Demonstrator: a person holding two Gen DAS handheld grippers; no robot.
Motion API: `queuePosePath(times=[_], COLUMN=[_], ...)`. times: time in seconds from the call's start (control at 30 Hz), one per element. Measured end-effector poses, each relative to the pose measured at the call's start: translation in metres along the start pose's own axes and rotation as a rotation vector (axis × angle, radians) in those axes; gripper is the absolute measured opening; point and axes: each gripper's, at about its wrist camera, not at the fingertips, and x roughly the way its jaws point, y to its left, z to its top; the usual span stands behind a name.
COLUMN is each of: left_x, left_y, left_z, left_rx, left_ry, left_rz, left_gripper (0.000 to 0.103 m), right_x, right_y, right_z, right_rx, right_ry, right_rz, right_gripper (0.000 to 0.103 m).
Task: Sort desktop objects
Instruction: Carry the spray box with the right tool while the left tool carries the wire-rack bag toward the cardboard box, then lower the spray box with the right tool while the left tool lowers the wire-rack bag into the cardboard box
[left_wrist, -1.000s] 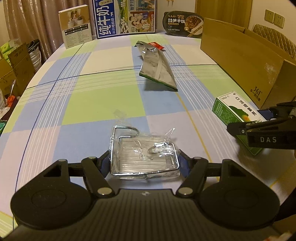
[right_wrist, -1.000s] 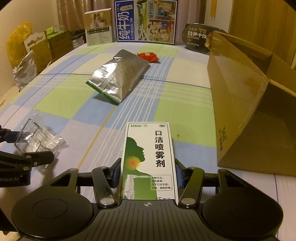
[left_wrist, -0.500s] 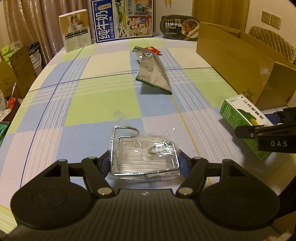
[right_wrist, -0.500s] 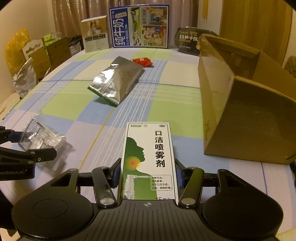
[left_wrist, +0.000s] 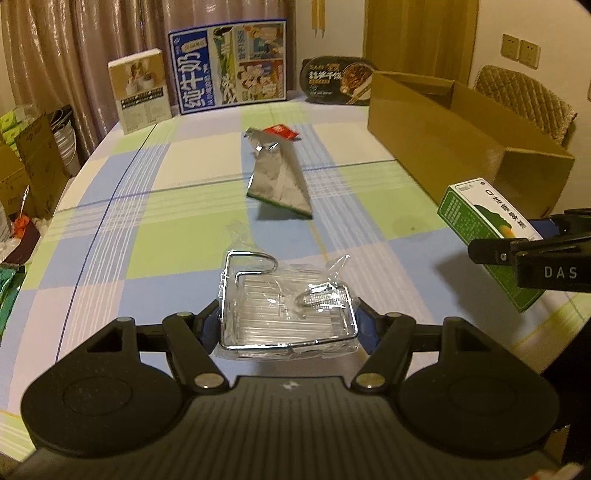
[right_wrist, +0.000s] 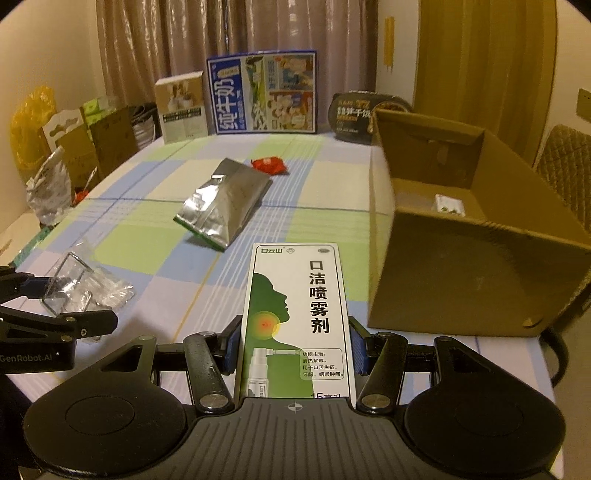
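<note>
Left wrist view: left claw (left_wrist: 290, 321) clamped on the wire rack in its clear wrapper (left_wrist: 286, 306), fingers pressed to both sides, package held up off the checked surface (left_wrist: 110, 229). Further out lay the silver foil pouch (left_wrist: 277, 177) with the small red packet (left_wrist: 280, 132) touching its far end, both untouched. Off to the right stood the open cardboard box (left_wrist: 443, 147), with the green-and-white spray carton (left_wrist: 484, 225) hanging in front of it in the other claw.

Right wrist view: right claw (right_wrist: 293, 354) clenched on the spray carton (right_wrist: 299, 314), printed face up, long axis pointing away, lifted above the surface (right_wrist: 166, 295). Cardboard box (right_wrist: 461, 280) just to the right and ahead, mouth open upward, one small pale item (right_wrist: 448, 204) already on its floor. Left claw (right_wrist: 59, 299) seen low at the left edge with the wrapped rack (right_wrist: 86, 288) in its grip.

Step in hand, by the look of it: both items picked up and mid-carry toward the box. Called for next: swinging the carton over the near wall, clearing the rim before letting go, then the rack likewise. Pouch and red packet left for later.
</note>
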Motion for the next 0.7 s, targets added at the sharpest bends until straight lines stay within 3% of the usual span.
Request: queuePosePath(times=[0.7], left_x=[-0.031], left_y=[-0.075], left_z=[0.044], left_rx=[0.070], left_ry=[-0.088], left_rz=[-0.163], left_gripper=[0.066], right_x=[-0.072], right_y=[-0.053], right_z=[-0.003], right_rx=[0.087], right_ry=[-0.090], right_rz=[-0.101], right_gripper=[0.053])
